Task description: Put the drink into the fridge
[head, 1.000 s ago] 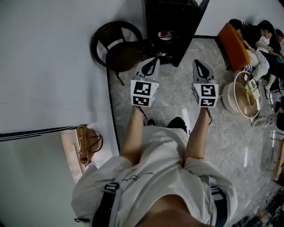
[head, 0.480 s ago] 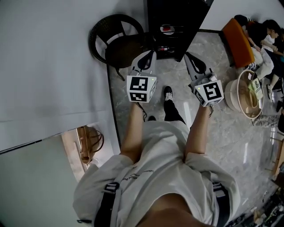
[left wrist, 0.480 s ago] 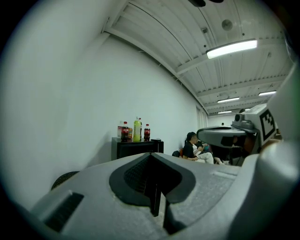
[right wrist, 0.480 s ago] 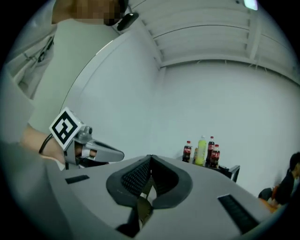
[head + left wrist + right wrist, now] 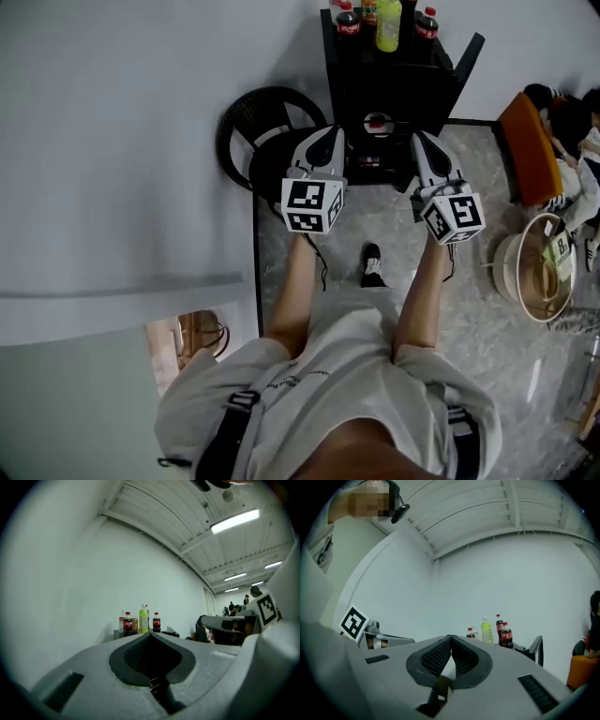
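plastic bottles (image 5: 388, 23) stand atop the black cabinet (image 5: 394, 84), well ahead of us. we judge them stiff, smooth, fairly heavy if full; best gripped around the mid-body. left gripper (image 5: 330, 134) and right gripper (image 5: 419, 137) are both closed, empty. the cabinet's inside is hidden, labels too small.

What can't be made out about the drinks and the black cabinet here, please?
Cola bottles: labels too small in every view.
Green bottle: cap cut off by the head view's top edge.
Black cabinet: lower front partly hidden behind left tongs and right tongs, head view.
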A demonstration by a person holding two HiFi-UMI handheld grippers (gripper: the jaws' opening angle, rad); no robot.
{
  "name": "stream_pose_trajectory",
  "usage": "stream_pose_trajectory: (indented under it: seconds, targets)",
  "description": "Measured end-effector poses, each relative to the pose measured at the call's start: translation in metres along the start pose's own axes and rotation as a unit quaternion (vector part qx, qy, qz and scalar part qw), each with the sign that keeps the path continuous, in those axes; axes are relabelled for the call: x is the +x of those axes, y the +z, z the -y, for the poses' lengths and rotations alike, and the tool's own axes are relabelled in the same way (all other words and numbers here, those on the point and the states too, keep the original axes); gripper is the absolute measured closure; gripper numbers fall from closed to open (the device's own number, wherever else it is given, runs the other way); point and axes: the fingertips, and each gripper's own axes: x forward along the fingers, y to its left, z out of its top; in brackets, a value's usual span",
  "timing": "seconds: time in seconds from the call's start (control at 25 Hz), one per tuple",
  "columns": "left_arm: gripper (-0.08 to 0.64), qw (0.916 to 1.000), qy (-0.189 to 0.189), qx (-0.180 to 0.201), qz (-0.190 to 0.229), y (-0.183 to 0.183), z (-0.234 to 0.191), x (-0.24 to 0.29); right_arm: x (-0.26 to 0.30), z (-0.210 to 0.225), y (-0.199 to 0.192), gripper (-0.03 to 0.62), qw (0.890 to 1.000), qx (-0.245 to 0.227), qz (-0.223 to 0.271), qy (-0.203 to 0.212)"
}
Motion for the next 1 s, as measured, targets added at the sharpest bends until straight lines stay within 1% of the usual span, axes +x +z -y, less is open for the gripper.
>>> stream_pose_trajectory:
  seconds: [0.08, 0.16, 0.24, 0.36, 0.6, 0.72, 0.76, 0.88, 0.96, 1.0]
  targets:
    - [0.551, 0.9998, 0.015, 0.002, -0.011, 0.001, -0.008, 0.024, 0.01, 0.022, 0.002, 0.586, 1.0, 0.014, 0.006, -0.008]
    - [0.551, 0.9997, 0.021, -0.003, -0.009, 0.006, -0.014, 0.045, 0.022, 0.044, -0.002, 0.586, 1.0, 0.015, -0.002, -0.009]
    - [0.551, 0.9997, 0.022, 0.001, -0.007, 0.008, -0.013, 0.064, 0.033, 0.067, -0.008, 0.586, 1.0, 0.014, -0.01, -0.015]
    - [0.551, 0.9997, 0.019, 0.011, -0.009, 0.007, -0.006, 0.088, 0.045, 0.099, -0.011, 0.586, 0.999, 0.031, -0.007, -0.027]
    - [0.551, 0.9996, 0.025, -0.011, -0.001, -0.001, 0.004, 0.121, 0.065, 0.14, -0.027, 0.586, 0.999, 0.035, -0.023, -0.025]
    - [0.551, 0.9995, 0.027, 0.006, -0.012, -0.005, 0.001, 0.126, 0.074, 0.145, -0.034, 0.584, 0.998, 0.051, -0.024, -0.017]
    - [0.551, 0.9993, 0.034, 0.002, -0.012, -0.004, -0.004, 0.125, 0.075, 0.144, -0.038, 0.584, 0.998, 0.054, -0.028, -0.013]
    - [0.551, 0.9978, 0.058, -0.031, -0.003, -0.007, -0.024, 0.124, 0.086, 0.139, -0.049, 0.584, 0.998, 0.057, -0.037, -0.01]
    - [0.551, 0.9973, 0.063, -0.035, -0.01, -0.015, -0.032, 0.127, 0.096, 0.134, -0.057, 0.577, 0.997, 0.058, -0.047, -0.008]
    - [0.551, 0.9973, 0.064, -0.034, -0.015, -0.02, -0.035, 0.129, 0.101, 0.132, -0.062, 0.557, 0.997, 0.055, -0.054, -0.008]
